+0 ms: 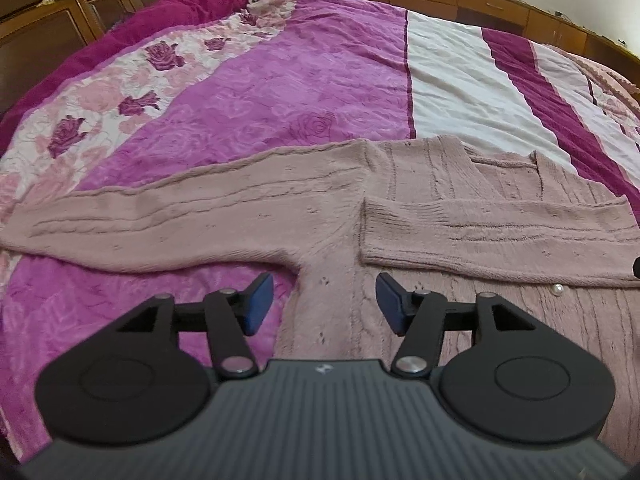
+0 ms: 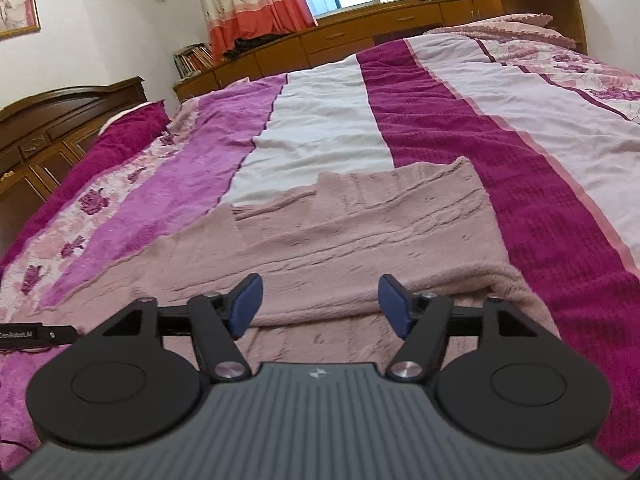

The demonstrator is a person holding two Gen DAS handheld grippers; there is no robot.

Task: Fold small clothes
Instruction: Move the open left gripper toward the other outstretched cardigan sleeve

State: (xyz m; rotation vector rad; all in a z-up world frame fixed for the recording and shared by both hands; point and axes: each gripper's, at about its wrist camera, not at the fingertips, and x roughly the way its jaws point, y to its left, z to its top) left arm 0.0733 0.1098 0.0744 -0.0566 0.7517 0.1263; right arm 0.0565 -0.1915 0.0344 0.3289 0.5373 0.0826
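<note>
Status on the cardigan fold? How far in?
Early. Done: the pink cardigan lies flat on the bedspread, and one sleeve is folded across its body. In hand: nothing; the left gripper and right gripper are both open and empty above the knit. Left: the other sleeve is spread out to the side, and the body is not folded up.

Fuzzy knit cardigan (image 1: 320, 208) on plush bedspread (image 1: 312, 80); glossy wooden cabinets (image 2: 384, 24).
</note>
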